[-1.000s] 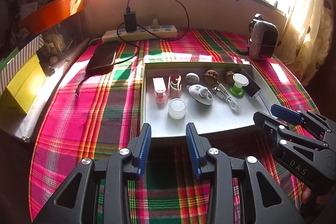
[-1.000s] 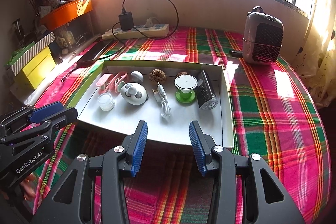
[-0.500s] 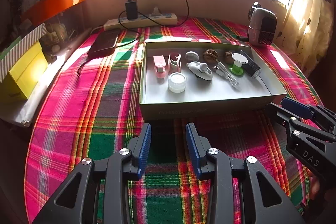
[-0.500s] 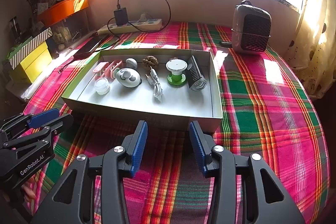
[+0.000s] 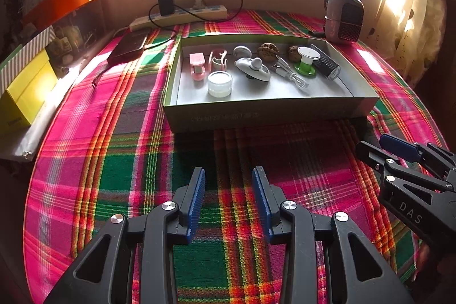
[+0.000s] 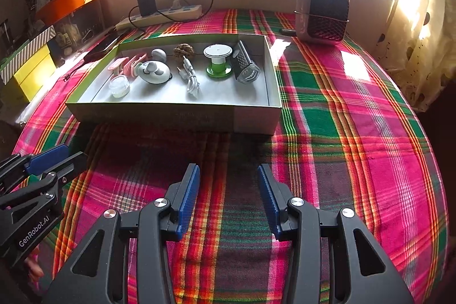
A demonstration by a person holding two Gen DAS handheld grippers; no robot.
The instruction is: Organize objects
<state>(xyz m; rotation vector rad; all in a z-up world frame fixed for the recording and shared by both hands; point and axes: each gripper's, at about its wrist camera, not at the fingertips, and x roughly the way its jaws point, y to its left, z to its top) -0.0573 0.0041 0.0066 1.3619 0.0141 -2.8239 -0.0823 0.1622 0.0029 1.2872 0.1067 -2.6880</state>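
Box (image 5: 270, 116) sits mid-bench toward the far edge, holding a jar (image 5: 219, 83), cable (image 6: 191, 76), grater (image 6: 245, 63), green stand (image 6: 218, 60) and pink clips. Left tongs (image 5: 228, 190) and right tongs (image 6: 226, 184) are both spread, empty, over bare cloth (image 6: 342, 133) at the near edge. Risk: items are packed close, so reaching for one could knock its neighbour or snag the cable.

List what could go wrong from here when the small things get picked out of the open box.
1. The charging cable lies loosely coiled beside the green-and-white spool; lifting it may drag the spool over.
2. The clear jar sits close to the pink clip, so an open tool may nudge both.
3. The box has low cardboard walls; a tool coming in low may push it across the plaid cloth.
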